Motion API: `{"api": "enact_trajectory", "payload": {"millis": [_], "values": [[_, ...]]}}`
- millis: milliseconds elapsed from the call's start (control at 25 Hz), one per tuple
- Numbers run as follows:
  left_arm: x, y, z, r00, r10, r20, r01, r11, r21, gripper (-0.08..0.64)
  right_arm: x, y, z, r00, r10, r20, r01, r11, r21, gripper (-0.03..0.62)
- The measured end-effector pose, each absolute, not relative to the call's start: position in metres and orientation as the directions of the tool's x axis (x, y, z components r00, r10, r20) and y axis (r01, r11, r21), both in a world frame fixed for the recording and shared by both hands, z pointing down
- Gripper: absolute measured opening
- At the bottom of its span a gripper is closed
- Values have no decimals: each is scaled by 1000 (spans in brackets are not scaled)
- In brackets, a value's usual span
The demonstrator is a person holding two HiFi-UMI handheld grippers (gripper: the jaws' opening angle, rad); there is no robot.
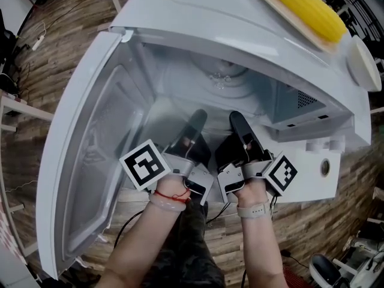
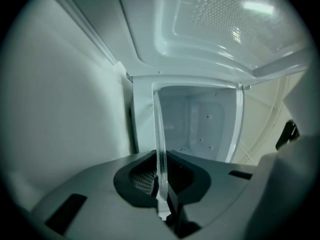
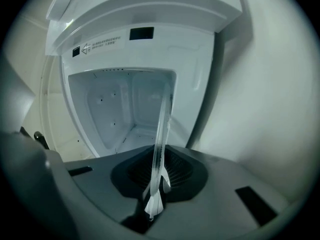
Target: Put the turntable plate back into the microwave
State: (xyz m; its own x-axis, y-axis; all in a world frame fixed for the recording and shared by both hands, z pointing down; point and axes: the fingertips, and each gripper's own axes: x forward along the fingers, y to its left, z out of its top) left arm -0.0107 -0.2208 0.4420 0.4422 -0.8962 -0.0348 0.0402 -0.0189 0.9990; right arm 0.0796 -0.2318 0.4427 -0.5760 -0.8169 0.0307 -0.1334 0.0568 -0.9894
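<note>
clamped by left claw (image 1: 197,120) and right claw (image 1: 237,122) on glass plate (image 2: 160,134) rim, kept level for sliding into microwave (image 1: 180,17).

Yellow corn cob (image 1: 307,6) lies on a tan tray (image 1: 287,18), wooden floor (image 1: 54,53) below.

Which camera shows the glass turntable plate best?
Head view: the turntable plate shows as a faint clear disc against the microwave. The gripper views show only its rim edge-on, gripped by the left gripper and right gripper.
</note>
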Motion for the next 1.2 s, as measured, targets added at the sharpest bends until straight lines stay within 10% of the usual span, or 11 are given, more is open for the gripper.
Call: {"api": "enact_trajectory", "payload": {"millis": [400,760,1200], "values": [[-8,-226,441,416,-908,-42,109,4,994,34,74,-212,432,-677,-718,160,-352,125,-928,95],[-7,-230,442,417,-908,-48,115,1,993,34,58,-185,439,-781,-460,423,-623,516,-588,129],[-1,-233,441,417,-907,-56,77,-26,997,34,49,-187,450,-662,-460,591,-704,652,-282,21]]}}
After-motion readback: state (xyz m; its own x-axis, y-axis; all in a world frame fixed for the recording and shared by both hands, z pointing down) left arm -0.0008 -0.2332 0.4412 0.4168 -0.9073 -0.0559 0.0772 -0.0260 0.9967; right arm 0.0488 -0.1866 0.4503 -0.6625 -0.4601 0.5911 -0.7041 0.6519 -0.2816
